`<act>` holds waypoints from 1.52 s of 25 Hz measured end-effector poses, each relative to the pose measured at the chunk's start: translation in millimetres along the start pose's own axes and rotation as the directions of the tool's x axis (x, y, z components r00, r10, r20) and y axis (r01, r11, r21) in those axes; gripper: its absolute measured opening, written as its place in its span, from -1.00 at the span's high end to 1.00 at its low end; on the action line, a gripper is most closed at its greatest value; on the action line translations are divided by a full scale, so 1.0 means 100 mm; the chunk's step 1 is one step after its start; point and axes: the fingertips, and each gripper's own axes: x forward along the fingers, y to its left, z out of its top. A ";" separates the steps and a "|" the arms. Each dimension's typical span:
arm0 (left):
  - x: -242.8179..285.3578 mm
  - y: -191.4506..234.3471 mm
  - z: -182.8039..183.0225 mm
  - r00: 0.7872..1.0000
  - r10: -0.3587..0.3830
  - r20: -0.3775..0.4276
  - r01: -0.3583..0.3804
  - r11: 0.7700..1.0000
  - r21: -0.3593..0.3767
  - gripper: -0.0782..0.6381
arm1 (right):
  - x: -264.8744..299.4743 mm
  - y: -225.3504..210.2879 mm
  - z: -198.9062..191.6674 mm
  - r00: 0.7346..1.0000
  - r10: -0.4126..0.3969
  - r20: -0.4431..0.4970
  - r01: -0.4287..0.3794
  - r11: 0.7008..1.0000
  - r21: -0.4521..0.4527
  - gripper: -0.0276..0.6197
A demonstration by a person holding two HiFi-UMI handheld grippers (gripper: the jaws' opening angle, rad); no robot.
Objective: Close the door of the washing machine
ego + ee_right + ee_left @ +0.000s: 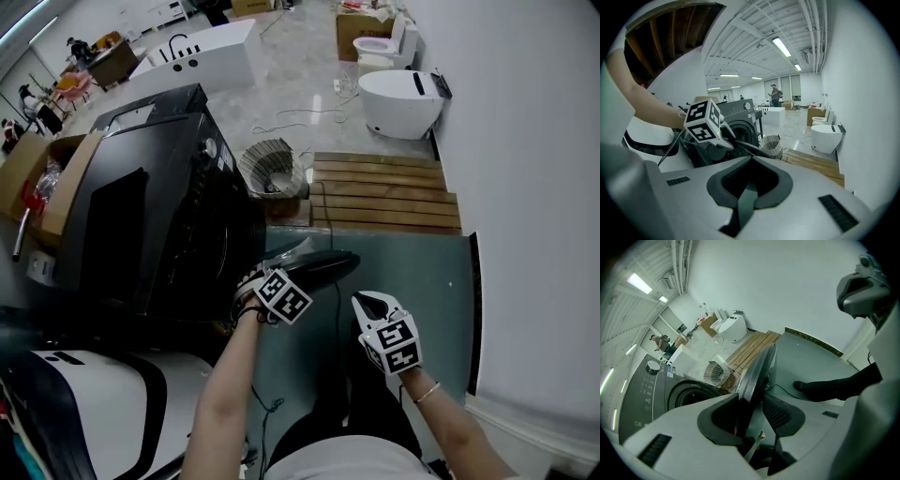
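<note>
Black, front-loading washing machine (141, 225) fills the left half of the head view, its drum opening facing right. Its round door (314, 265) stands swung out, jutting toward the frame's centre over the grey-green floor (412, 272). Left gripper (265, 281) sits at the door's edge, just below centre. In the left gripper view the door's rim runs between its parted jaws, with a gap showing beside the right-hand pad (780, 413). Right gripper (373, 305), lower centre-right, is apart from the door, its jaws closed together on nothing.
</note>
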 end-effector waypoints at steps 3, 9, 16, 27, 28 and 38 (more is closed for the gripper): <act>0.12 0.21 0.08 1.000 0.012 -0.009 -0.013 0.999 -0.045 0.28 | 0.38 -0.28 0.16 1.000 0.023 -0.015 -0.024 0.999 -0.044 0.89; 0.37 0.71 0.17 0.999 0.043 -0.025 -0.046 0.990 -0.137 0.28 | 1.24 -0.76 0.44 0.996 0.067 -0.055 -0.074 0.988 -0.138 0.89; 0.63 1.26 0.24 0.996 0.074 -0.059 -0.087 0.961 -0.263 0.28 | 2.25 -1.14 0.79 0.979 0.183 -0.093 -0.203 0.929 -0.311 0.74; 0.90 1.85 0.22 0.985 0.106 -0.134 -0.152 0.903 -0.402 0.28 | 3.40 -1.37 1.11 0.935 0.296 -0.198 -0.356 0.787 -0.504 0.50; 0.91 1.88 0.21 0.985 0.106 -0.137 -0.154 0.898 -0.412 0.28 | 3.48 -1.35 1.15 0.930 0.306 -0.203 -0.367 0.770 -0.521 0.49; 0.99 2.11 0.12 0.981 0.110 -0.159 -0.174 0.864 -0.472 0.27 | 4.04 -0.79 1.38 0.869 0.403 -0.286 -0.474 0.517 -0.713 0.41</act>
